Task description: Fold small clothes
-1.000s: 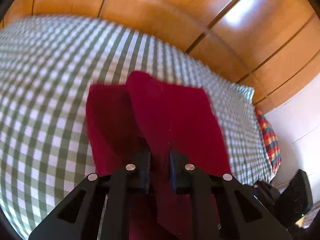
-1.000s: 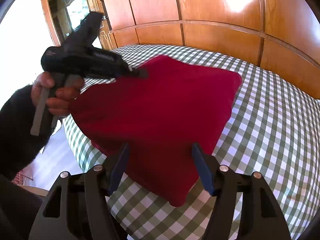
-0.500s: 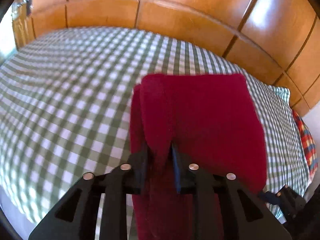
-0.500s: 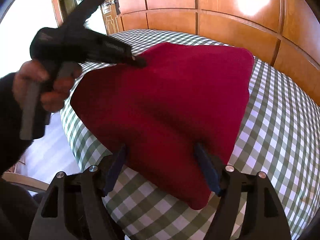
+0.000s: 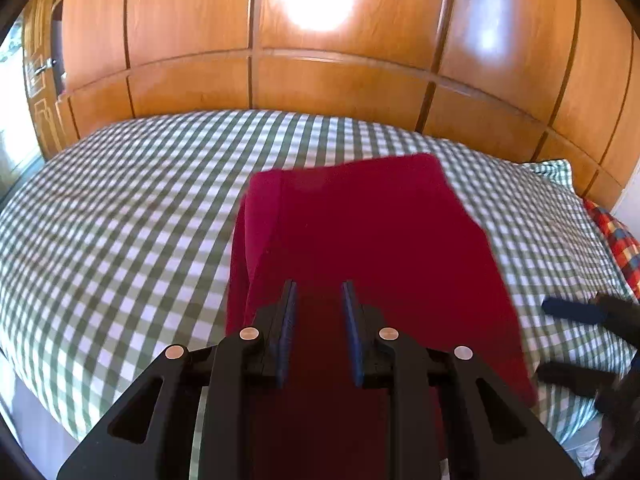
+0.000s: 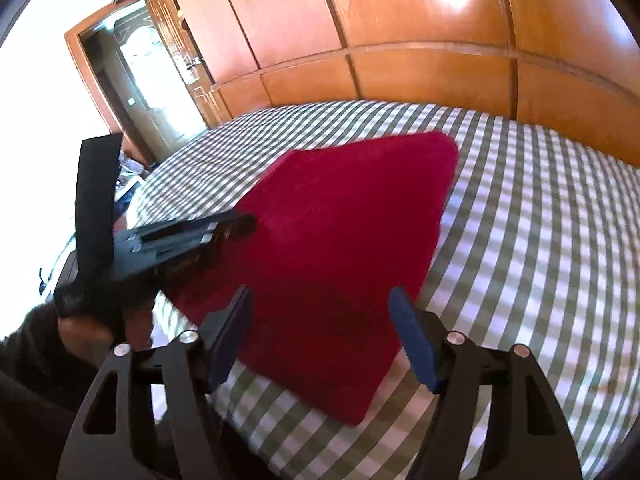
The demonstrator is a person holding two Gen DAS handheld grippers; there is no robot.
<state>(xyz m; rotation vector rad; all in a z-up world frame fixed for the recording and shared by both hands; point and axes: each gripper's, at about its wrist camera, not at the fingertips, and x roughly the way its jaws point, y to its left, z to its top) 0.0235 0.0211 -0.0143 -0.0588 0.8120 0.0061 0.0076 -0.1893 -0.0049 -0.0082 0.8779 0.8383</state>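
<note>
A dark red garment lies folded flat on the green-checked bed; a second layer shows along its left edge. My left gripper hovers over its near end with the jaws apart and nothing between them. In the right wrist view the garment lies ahead. My right gripper is wide open above its near corner and empty. The left gripper also shows in the right wrist view, at the garment's left edge, held by a hand.
A wooden panelled wall stands behind the bed. A multicoloured checked cloth lies at the bed's far right edge. A doorway opens at the left. The bed edge and floor are close below the grippers.
My left gripper has opened and let go of the red garment, which has dropped flat onto the bed. Both grippers have pulled back a little. The right gripper stayed open.
</note>
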